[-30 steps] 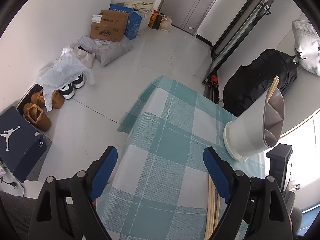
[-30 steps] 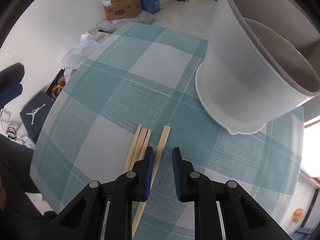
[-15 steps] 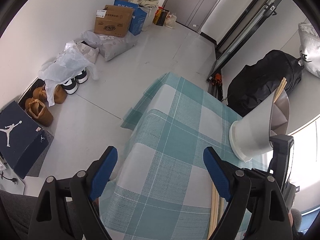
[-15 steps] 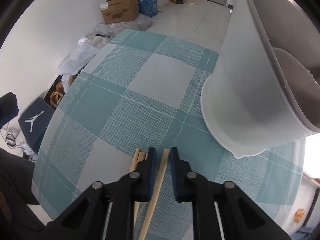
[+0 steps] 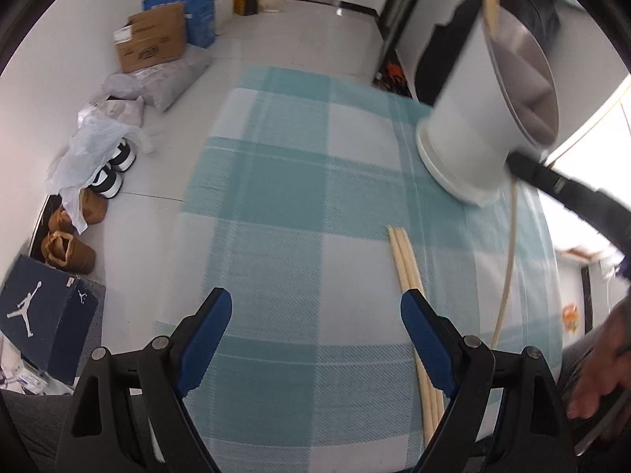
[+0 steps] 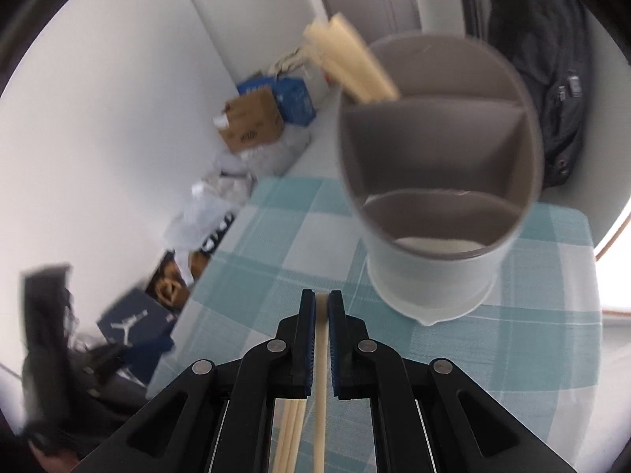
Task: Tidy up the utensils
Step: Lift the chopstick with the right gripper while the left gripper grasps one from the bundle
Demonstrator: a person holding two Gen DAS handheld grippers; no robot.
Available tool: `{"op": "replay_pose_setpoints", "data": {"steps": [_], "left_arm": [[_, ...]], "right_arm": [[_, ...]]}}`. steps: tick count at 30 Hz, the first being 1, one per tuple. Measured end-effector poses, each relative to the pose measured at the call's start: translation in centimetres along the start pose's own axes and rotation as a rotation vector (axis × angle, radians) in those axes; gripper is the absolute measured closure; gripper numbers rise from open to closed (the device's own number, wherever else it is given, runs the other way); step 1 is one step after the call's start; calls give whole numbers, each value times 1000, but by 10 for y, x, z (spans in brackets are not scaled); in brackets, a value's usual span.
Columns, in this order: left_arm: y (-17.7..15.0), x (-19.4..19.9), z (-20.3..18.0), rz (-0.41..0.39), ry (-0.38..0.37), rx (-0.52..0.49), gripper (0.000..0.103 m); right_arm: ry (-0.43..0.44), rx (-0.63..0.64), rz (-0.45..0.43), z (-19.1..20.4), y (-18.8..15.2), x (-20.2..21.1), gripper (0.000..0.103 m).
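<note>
My right gripper is shut on one wooden chopstick and holds it above the table, in front of the white divided utensil holder. Chopsticks stand in the holder's far compartment. In the left wrist view the held chopstick hangs from the right gripper beside the holder. Three chopsticks lie on the teal checked tablecloth. My left gripper is open and empty, low over the cloth just left of them.
The table's left edge drops to a floor with shoes, a dark shoebox, cardboard boxes and bags. A black backpack lies behind the holder. A hand shows at the right.
My right gripper closed on one chopstick and lifted it off the cloth toward the holder's rim. My left gripper swung right, bringing the remaining chopsticks and holder into view.
</note>
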State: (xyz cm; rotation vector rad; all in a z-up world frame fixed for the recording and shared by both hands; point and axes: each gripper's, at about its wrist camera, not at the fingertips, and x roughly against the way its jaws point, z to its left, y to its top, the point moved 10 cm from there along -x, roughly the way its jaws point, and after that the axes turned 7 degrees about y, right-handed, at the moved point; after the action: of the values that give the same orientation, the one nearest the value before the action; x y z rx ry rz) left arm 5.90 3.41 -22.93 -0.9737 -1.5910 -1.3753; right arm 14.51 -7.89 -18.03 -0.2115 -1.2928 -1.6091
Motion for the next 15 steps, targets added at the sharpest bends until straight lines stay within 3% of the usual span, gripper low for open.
{"op": "replay_pose_setpoints", "data": {"steps": [7,13,15], "left_arm": [[-5,-9,-15,27,56,-65,18],[-12,-25,-17,77,121,-88,18],[-10,-23,-17,61,147,-103,18]], "right_arm": [[40,-60,-133,-10,16,49,98],[67,-102,-172,-18,15,64,98],[70,-108,-184,-19,13,67,98]]}}
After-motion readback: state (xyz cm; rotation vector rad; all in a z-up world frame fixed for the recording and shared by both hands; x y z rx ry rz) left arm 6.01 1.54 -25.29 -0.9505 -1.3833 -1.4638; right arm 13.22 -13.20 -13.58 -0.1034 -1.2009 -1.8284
